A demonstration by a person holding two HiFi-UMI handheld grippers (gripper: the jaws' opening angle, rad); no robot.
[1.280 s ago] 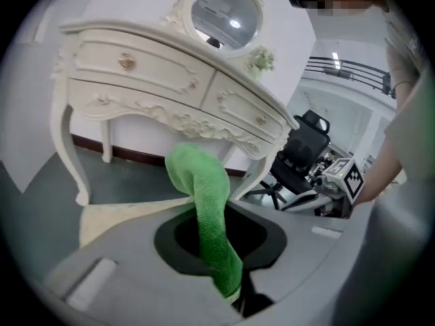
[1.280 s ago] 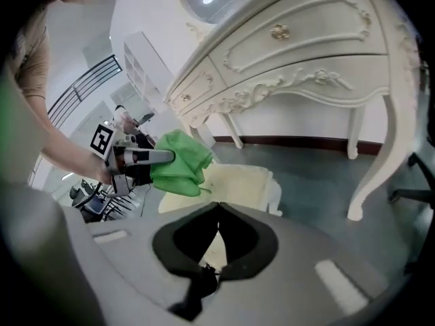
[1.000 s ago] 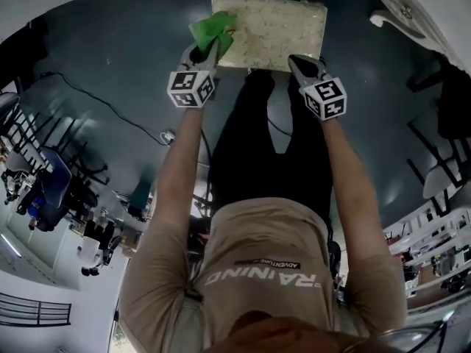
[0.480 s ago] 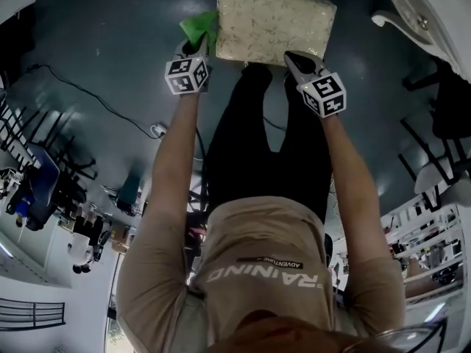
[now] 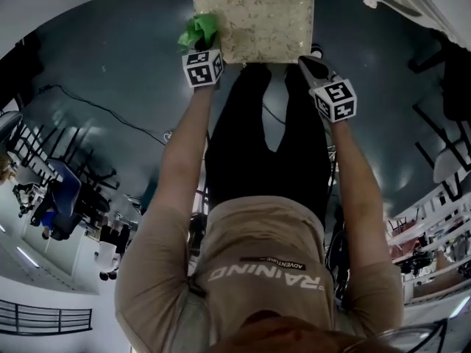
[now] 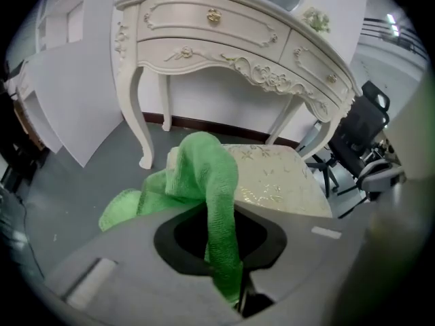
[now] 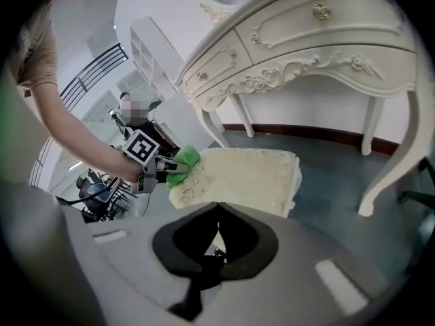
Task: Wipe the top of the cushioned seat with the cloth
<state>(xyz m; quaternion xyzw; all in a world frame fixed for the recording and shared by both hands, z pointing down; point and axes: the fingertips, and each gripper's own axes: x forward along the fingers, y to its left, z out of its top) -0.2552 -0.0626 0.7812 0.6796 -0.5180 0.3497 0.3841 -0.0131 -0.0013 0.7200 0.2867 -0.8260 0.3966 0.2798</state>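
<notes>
The cushioned seat [image 5: 257,22], cream with a leaf pattern, stands on the dark floor ahead of me. A green cloth [image 5: 197,31] hangs bunched at its near left corner, and my left gripper [image 5: 200,44] is shut on it. In the left gripper view the cloth [image 6: 204,182] drapes over the jaws, with the seat [image 6: 279,182] just behind and to the right. My right gripper [image 5: 304,60] hovers at the seat's near right corner, shut and holding nothing. The right gripper view shows the seat [image 7: 245,175] beyond the shut right gripper [image 7: 217,208], with the cloth [image 7: 185,157] at its left edge.
A white carved dressing table [image 6: 224,32] stands right behind the seat, its legs [image 6: 139,121] reaching the floor close by. A black office chair [image 6: 360,131] sits to the right. A cable [image 5: 110,109] runs across the floor on the left. My own legs [image 5: 265,145] are below the seat.
The left gripper has carried the cloth from the seat's top near its left corner out to the left edge. The right gripper stays by the near right corner.
</notes>
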